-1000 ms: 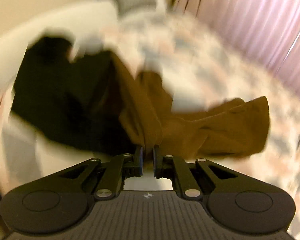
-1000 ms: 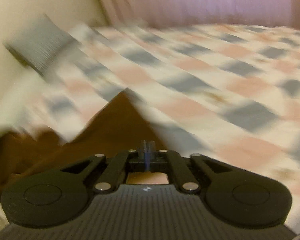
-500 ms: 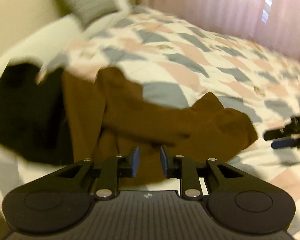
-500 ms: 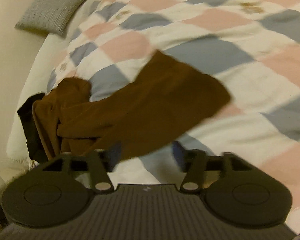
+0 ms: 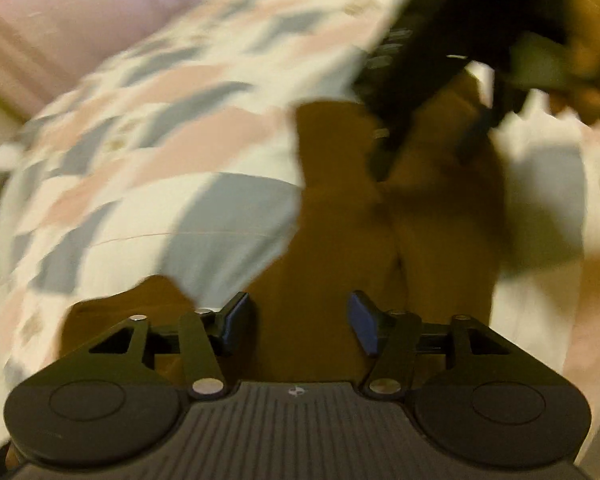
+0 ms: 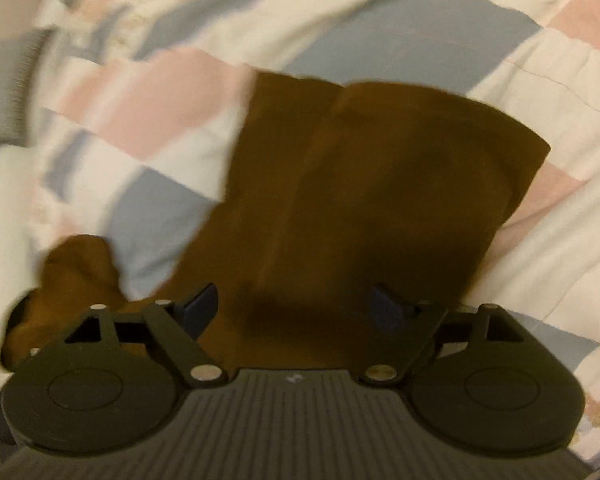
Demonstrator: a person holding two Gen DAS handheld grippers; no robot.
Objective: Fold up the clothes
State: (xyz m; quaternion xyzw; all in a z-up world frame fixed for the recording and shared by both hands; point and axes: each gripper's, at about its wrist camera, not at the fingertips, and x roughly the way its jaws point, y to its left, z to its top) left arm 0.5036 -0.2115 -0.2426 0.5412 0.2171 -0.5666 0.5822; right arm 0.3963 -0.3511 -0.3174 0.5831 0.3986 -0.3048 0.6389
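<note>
Since half a second ago both tongs have swung round over the bed: the left wrist view, which then showed the black garment and the grey pillow at the head of the bed, now looks along the brown cloth toward the other tool, and its tongs have spread from a narrow gap to a wide one. The right tongs were already spread then and are now lower over the cloth.

The left tongs (image 5: pixel 298 324) stand wide apart with nothing between them, poised above the brown fabric garment (image 5: pixel 340 248). That garment lies stretched out on the bed's quilt of pink, grey and cream patches (image 5: pixel 148 184), running away from the camera in a long strip with a crease down its middle. At its far end the right tongs' black body (image 5: pixel 428 60) shows, blurred, with a hand (image 5: pixel 588 40) gripping it.

In the right wrist view the right tongs (image 6: pixel 296 308) are likewise wide apart and empty, just above the brown garment (image 6: pixel 380 184). The cloth lies flat there in two overlapping panels, with a bunched end at the lower left. Both views are motion-blurred.
</note>
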